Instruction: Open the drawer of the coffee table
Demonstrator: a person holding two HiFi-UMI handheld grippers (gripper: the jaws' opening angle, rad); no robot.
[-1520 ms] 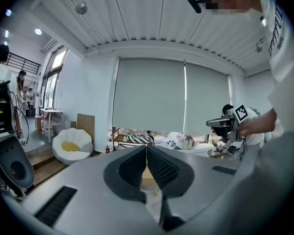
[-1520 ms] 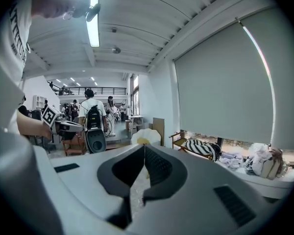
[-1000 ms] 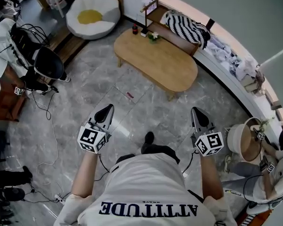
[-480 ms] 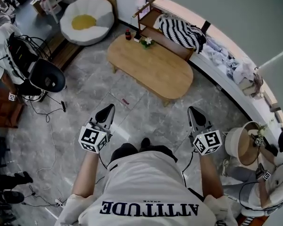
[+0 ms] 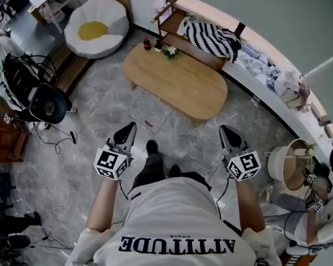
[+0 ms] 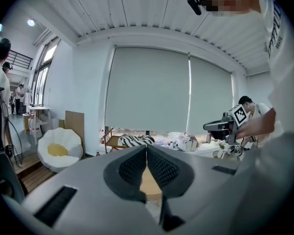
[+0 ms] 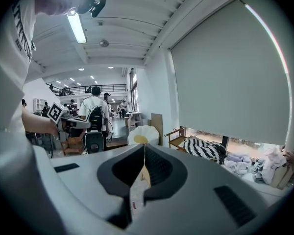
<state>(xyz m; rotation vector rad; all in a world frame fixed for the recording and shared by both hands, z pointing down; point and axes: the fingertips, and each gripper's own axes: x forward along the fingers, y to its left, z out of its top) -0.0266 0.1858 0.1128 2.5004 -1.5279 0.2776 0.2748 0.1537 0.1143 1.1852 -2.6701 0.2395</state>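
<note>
Left gripper (image 5: pixel 129 128) and right gripper (image 5: pixel 226 131) both have jaws pressed together on nothing, well short of the table (image 5: pixel 180 85) ahead. This looks like the approach; next, get beside the table, find its drawer, which no view shows, and part one gripper's jaws.

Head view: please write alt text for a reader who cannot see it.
A person in a white shirt holds the left gripper and right gripper, both empty with jaws together, toward an oval wooden coffee table across a grey stone floor. A striped cushion and an egg-like white seat lie beyond.
</note>
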